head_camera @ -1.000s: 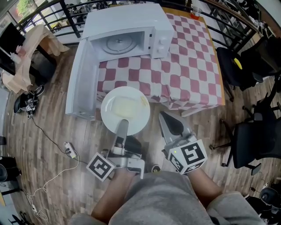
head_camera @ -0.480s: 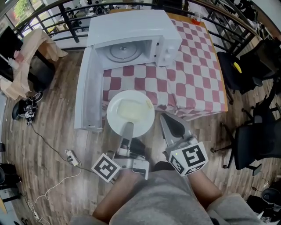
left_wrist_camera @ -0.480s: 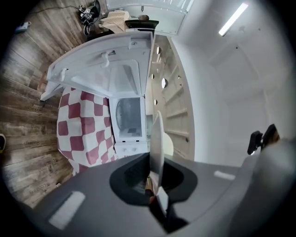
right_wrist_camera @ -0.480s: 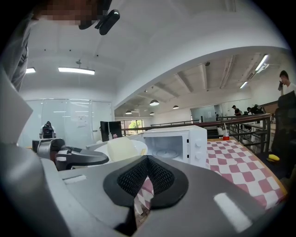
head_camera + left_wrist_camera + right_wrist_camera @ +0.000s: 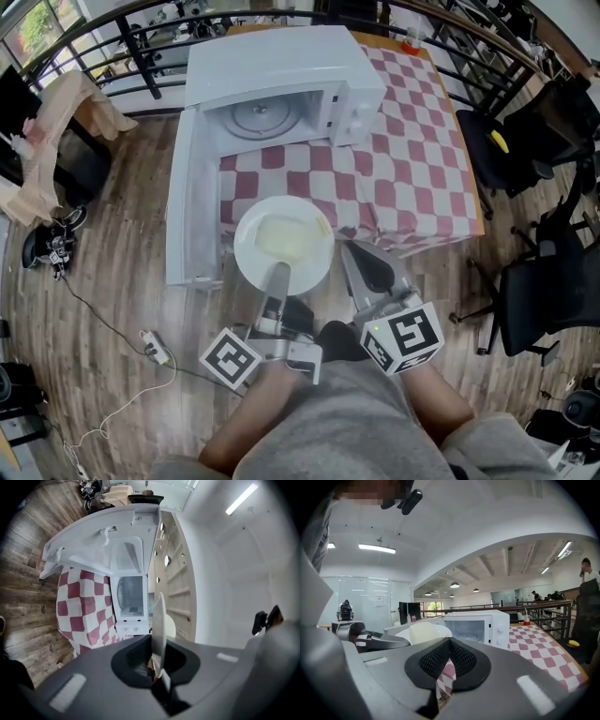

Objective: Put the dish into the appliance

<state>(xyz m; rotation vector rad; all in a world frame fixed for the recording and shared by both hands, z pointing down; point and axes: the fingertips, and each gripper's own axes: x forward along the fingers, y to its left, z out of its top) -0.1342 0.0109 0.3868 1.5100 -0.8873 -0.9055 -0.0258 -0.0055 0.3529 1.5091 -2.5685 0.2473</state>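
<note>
A white plate point(image 5: 283, 242) with a pale yellowish patch of food on it hangs level just before the table's front edge; my left gripper point(image 5: 279, 274) is shut on its near rim. In the left gripper view the plate point(image 5: 158, 634) shows edge-on between the jaws. The white microwave point(image 5: 281, 70) stands on the checked tablecloth point(image 5: 403, 178), its door point(image 5: 192, 211) swung wide to the left and the glass turntable point(image 5: 258, 114) bare. My right gripper point(image 5: 352, 251) sits just right of the plate, shut and empty; its own view shows the plate point(image 5: 423, 632) and microwave point(image 5: 480, 627) ahead.
Black office chairs point(image 5: 539, 281) stand right of the table, one with a banana point(image 5: 500, 141) on it. An orange drink cup point(image 5: 410, 37) sits at the table's far corner. A cable and power strip point(image 5: 155, 347) lie on the wooden floor at left. A railing runs behind.
Both grippers and the plate have edged forward towards the table and the open microwave. The grip on the plate is unchanged.
</note>
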